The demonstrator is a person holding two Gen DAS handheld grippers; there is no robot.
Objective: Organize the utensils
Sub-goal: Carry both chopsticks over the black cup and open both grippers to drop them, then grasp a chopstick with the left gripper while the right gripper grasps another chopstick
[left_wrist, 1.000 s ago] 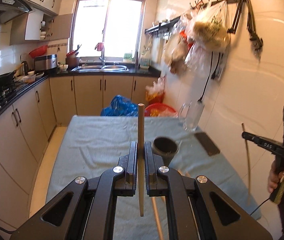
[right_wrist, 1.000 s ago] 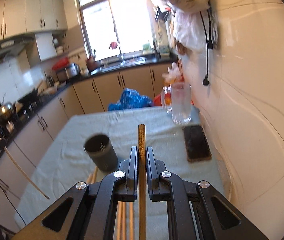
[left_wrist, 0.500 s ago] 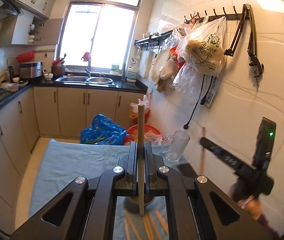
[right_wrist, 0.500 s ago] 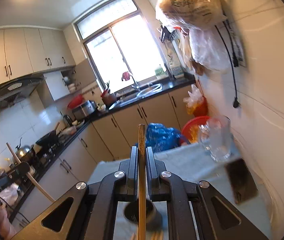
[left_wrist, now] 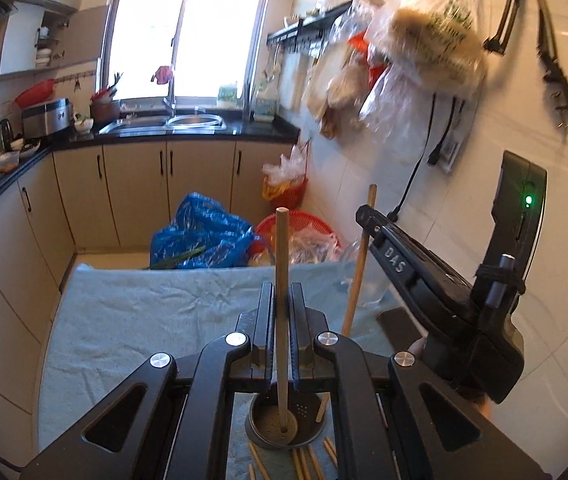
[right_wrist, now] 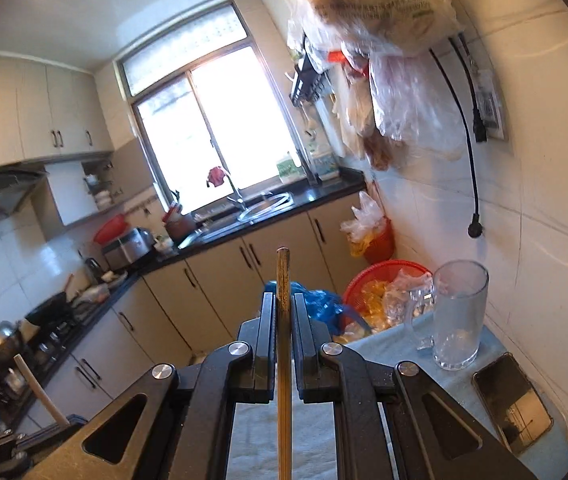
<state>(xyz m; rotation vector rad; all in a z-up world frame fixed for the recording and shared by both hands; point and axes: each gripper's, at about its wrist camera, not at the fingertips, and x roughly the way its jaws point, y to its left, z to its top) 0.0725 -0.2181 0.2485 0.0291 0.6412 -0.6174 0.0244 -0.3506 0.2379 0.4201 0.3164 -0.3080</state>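
Both chopsticks now clamped over the holder, seemingly unreleased.

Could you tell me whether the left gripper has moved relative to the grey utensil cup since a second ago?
Yes. The left gripper has come forward over the cup, its chopstick tip now inside.

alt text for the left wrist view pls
The left gripper is shut on an upright chopstick whose lower end is in a dark holder on a blue-cloth table. The right gripper holds another chopstick alongside.
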